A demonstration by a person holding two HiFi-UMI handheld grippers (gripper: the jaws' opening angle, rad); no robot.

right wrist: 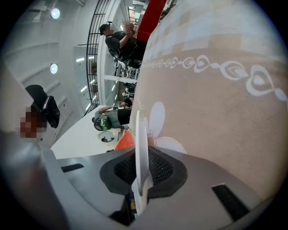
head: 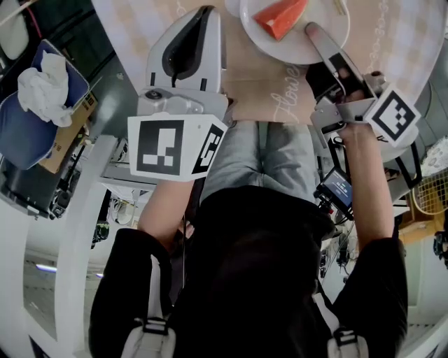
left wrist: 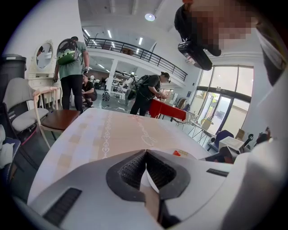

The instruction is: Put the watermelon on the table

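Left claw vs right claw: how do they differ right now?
The left claw is shut, tips together, on nothing; the right claw is shut on the rim of the white plate. The left claw hangs over bare table beside the plate; the right claw meets the plate near the watermelon slice. Shared: same grey build, black pads.

Beige flower-patterned table (head: 269,94); white plate (head: 294,50) near its edge.

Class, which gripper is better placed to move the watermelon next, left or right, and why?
Right. The right gripper is shut on the rim of the plate carrying the watermelon; the left gripper is shut, empty, beside it.
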